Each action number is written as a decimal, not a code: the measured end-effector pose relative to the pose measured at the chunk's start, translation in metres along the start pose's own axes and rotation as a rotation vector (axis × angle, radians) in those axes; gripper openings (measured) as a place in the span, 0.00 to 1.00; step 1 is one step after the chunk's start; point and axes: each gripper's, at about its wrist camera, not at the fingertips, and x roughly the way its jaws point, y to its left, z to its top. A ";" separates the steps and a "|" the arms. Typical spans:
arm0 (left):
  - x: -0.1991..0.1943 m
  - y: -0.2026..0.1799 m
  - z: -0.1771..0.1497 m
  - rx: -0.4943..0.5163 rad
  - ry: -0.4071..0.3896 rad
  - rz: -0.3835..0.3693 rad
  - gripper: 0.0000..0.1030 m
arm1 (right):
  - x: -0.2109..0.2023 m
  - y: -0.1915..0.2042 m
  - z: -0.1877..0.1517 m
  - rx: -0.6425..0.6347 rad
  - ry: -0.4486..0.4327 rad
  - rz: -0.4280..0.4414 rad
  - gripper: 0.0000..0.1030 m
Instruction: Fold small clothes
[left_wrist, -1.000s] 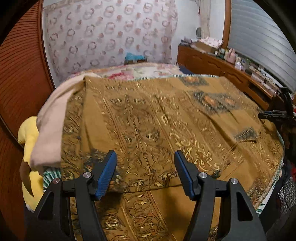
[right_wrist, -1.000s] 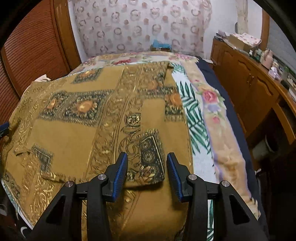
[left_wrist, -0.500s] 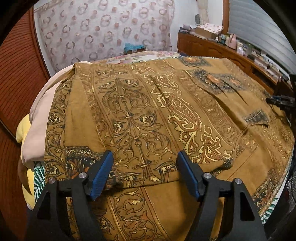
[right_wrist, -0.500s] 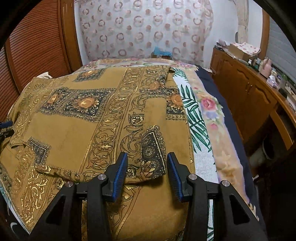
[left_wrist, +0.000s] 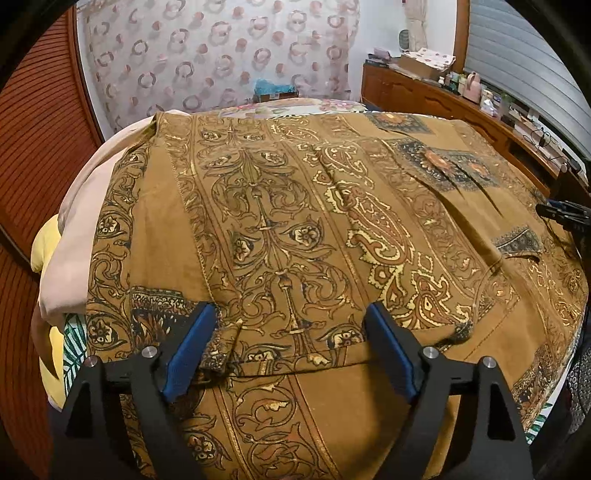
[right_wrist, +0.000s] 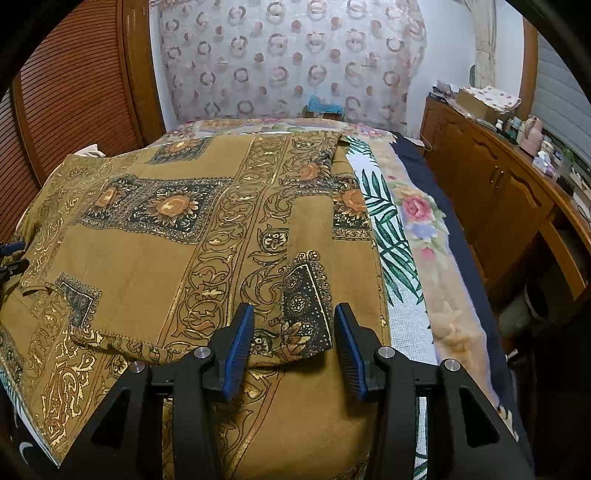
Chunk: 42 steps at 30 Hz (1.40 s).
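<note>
The left hand-held gripper (left_wrist: 291, 341) stands released, its jaws having just been opening; the folded hem of the brown patterned garment (left_wrist: 295, 229) lies between the blue pads (left_wrist: 188, 345) without being pressed. The right hand-held gripper (right_wrist: 293, 347) is likewise unclenched, at a narrower gap, straddling the same hem near the garment's right corner, where a dark ornamented patch (right_wrist: 306, 306) sits just ahead of its fingertips.

The garment is spread across the bed (right_wrist: 417, 221), over a palm-leaf sheet (right_wrist: 388, 229) and a floral blanket. Its folded near edge runs crosswise, from one gripper to the other, directly below and ahead of both. The left gripper is closer to the left end and the right to the right corner, so the next fold probably begins from this edge.
</note>
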 end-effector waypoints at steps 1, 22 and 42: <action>0.000 0.000 0.000 0.001 0.000 0.002 0.82 | 0.000 0.000 0.000 -0.001 0.000 0.000 0.46; -0.066 0.058 -0.021 -0.158 -0.118 0.031 0.55 | 0.002 -0.003 0.001 -0.008 0.001 0.000 0.46; -0.030 0.067 -0.025 -0.147 -0.027 0.044 0.09 | 0.003 -0.004 0.001 -0.007 0.001 0.002 0.46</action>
